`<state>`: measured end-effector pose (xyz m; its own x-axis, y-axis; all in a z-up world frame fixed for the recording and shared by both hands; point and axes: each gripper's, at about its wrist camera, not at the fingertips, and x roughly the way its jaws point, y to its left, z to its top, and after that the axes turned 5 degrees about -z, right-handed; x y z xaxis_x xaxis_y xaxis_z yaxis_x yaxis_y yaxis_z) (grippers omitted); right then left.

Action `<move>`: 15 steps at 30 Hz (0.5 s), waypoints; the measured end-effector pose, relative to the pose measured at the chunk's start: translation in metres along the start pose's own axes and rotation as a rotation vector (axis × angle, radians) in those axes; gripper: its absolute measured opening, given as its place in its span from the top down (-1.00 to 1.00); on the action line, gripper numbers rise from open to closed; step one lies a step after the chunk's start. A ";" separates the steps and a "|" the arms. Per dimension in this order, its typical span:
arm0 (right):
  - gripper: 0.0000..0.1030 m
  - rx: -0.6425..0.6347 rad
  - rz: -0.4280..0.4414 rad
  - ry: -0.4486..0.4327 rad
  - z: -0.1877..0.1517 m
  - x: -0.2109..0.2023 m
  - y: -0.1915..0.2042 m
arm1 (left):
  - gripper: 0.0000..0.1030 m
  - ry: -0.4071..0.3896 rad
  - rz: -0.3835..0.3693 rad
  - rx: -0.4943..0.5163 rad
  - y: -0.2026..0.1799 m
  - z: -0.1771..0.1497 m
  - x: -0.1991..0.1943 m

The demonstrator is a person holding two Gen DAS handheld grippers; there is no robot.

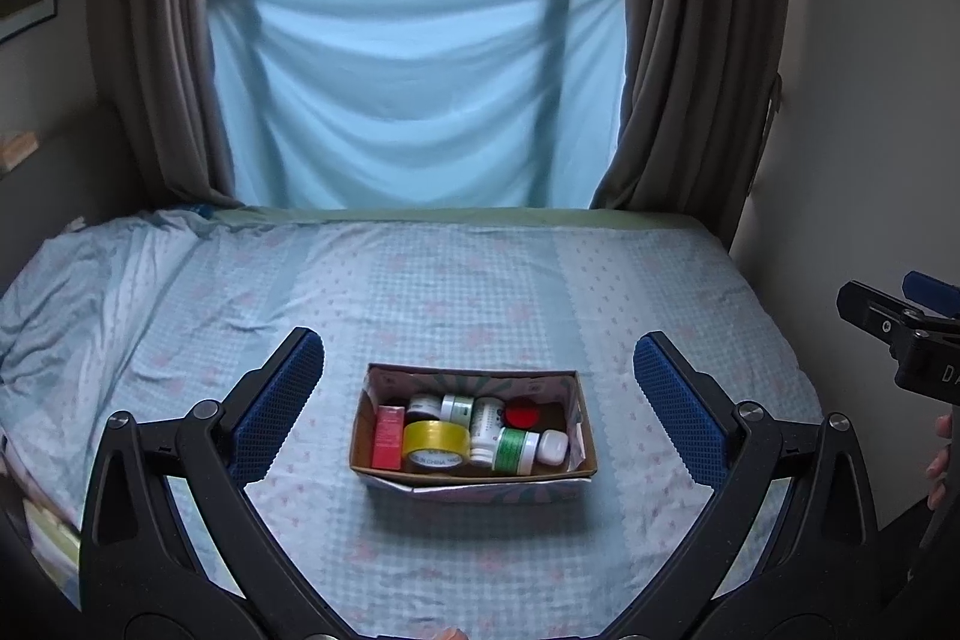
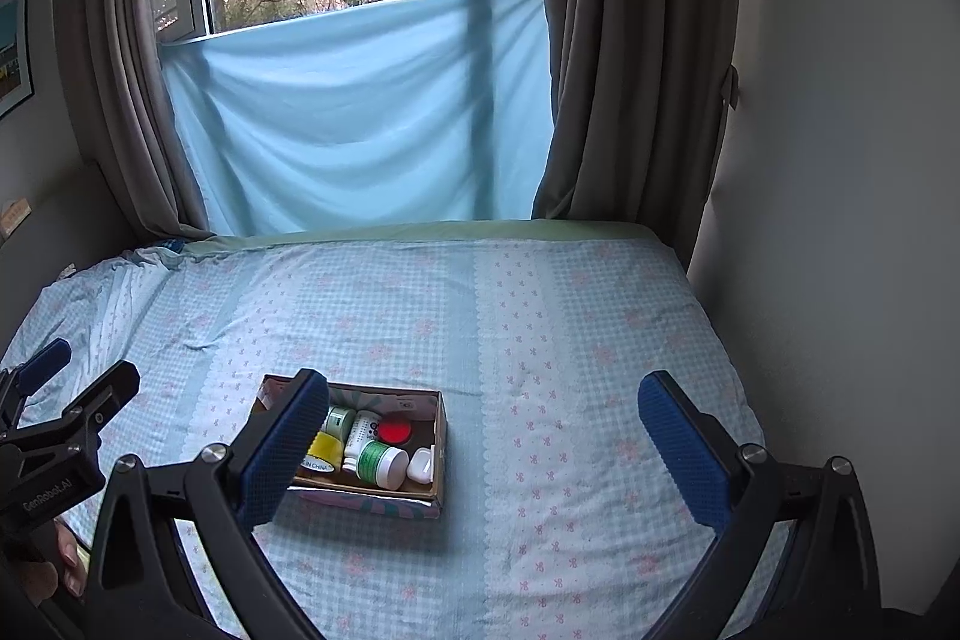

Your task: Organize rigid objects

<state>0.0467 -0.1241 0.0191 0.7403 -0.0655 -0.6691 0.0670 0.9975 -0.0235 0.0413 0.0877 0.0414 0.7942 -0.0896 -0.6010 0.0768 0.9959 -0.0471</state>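
Hovering with jaws spread wide and empty, the left gripper [image 1: 479, 388] frames the cardboard box [image 1: 474, 478] dead ahead, near the bed's [image 1: 480, 280] front edge, long axis crosswise. The right gripper [image 2: 483, 430], equally splayed and empty, sees the box offset leftward; left looks better aligned. Bottles, yellow tape roll [image 1: 435, 445] and red carton [image 1: 387, 436] lie inside.

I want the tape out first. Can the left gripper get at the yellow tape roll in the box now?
Probably yes. The left gripper is open and lined up with the box, and the yellow tape roll lies uncovered near the front, though a red carton and bottles crowd its sides.
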 end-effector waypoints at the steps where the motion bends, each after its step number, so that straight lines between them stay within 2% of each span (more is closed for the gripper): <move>1: -1.00 0.000 0.000 0.000 0.000 0.000 0.000 | -1.00 -0.005 0.005 0.003 0.000 0.000 0.000; 4: -1.00 0.003 0.001 0.000 0.001 0.001 0.000 | -1.00 -0.016 0.031 0.006 0.000 0.002 0.001; 15: -1.00 0.010 0.007 0.022 0.000 0.015 0.004 | -1.00 0.006 0.010 -0.022 0.011 -0.004 0.011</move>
<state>0.0580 -0.1214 0.0090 0.7261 -0.0582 -0.6851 0.0691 0.9975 -0.0115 0.0491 0.0972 0.0311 0.7910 -0.0799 -0.6065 0.0556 0.9967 -0.0588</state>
